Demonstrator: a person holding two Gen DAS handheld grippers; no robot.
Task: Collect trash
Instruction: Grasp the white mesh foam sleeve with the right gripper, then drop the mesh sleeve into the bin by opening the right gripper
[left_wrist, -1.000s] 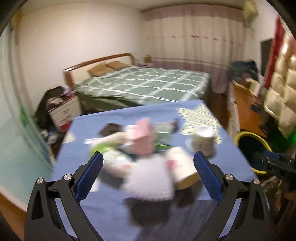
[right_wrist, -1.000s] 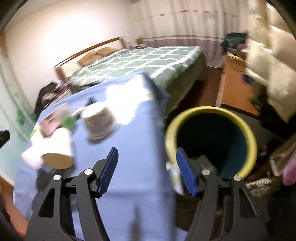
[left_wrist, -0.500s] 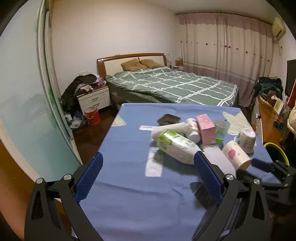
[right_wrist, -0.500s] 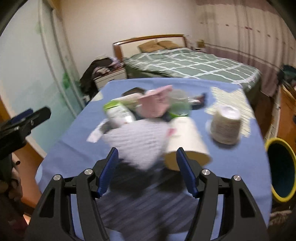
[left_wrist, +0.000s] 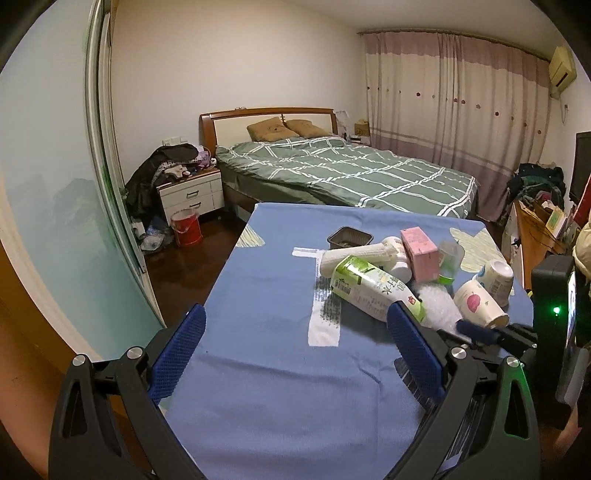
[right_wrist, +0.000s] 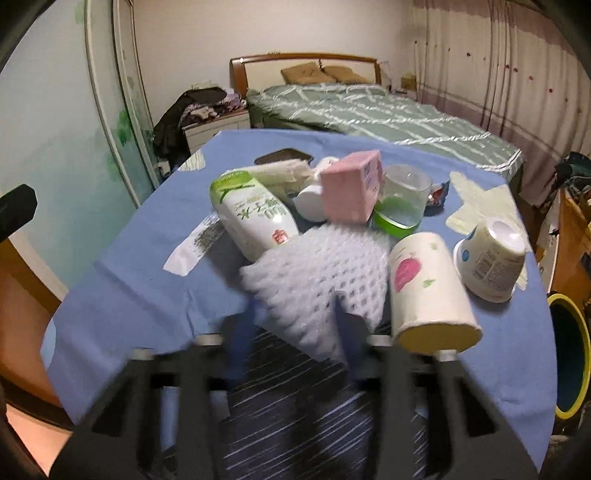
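Your right tool (right_wrist: 291, 328) has swung back from the yellow bin (right_wrist: 570, 354) to the trash pile, and its blurry fingers now sit around the white foam net (right_wrist: 321, 266), closing but not yet tight. That net lies on the blue worktop (left_wrist: 258, 295); it's soft and light, so pinch its near edge. Your left tool (left_wrist: 295, 354) hangs wide open, holding nothing. Only the right view shows the bin.

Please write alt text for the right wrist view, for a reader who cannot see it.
The right gripper, blurred, reaches around the near end of a white foam net on a blue table, among a pile of cups, a bottle and a pink box. A yellow-rimmed bin stands at the right edge.
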